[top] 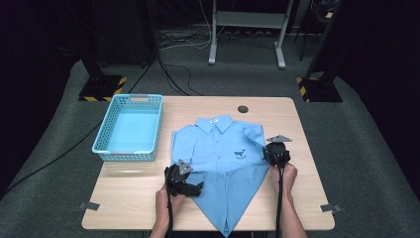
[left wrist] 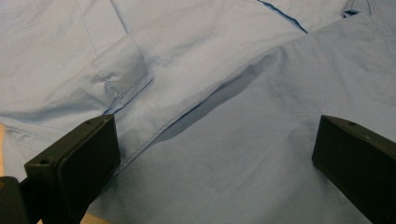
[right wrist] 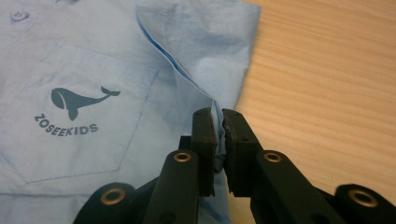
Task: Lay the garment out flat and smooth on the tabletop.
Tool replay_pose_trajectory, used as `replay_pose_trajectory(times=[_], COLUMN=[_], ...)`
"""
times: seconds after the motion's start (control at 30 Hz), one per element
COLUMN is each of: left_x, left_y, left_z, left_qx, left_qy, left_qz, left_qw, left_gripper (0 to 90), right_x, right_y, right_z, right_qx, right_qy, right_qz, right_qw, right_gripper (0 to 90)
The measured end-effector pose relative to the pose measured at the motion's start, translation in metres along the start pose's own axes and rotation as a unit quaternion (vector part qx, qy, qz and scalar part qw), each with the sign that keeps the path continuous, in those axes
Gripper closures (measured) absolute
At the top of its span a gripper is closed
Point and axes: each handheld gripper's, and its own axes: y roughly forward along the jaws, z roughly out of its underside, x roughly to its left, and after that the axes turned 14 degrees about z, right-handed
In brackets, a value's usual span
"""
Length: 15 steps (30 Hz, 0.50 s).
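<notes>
From the high view, we see the light blue cotton child's shirt point(top: 223, 158) lying collar-up mid-surface, with the turquoise plastic basket point(top: 130, 127) at ten o'clock. In the left gripper view, our left gripper point(left wrist: 215, 158) stands wide open over a fold, holding nothing; closing it here could bunch both layers. In the right gripper view, our right gripper point(right wrist: 219, 140) pinches the shirt's edge thinly; a quick pull could slip it free.

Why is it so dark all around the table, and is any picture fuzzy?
High view: light falls on the table and blue shirt, the room behind stays black. Left gripper view: soft, a dark shadow under the shirt fold. Right gripper view: the whale print is sharp, the near tool slightly blurred.
</notes>
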Motion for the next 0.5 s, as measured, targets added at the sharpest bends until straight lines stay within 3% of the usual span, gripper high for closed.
replay_pose_trajectory(times=[0.13,0.3,0.5], left_x=[0.000,0.000,0.000], left_y=[0.000,0.000,0.000], left_z=[0.000,0.000,0.000], left_qx=[0.000,0.000,-0.001], left_qy=[0.000,0.000,0.000], left_qz=[0.000,0.000,0.000], left_qw=[1.0000,1.0000,1.0000], left_gripper=[0.3,0.3,0.5], right_x=[-0.013,-0.027,-0.045], right_y=[-0.001,0.001,0.004], right_z=[0.007,0.016,0.029], right_qx=[-0.009,0.002,0.019], right_qy=[0.034,0.039,0.064], right_qz=[0.003,0.018,0.023], right_qw=[0.9994,0.9991,0.9975], right_gripper=[84.6,84.1,78.4])
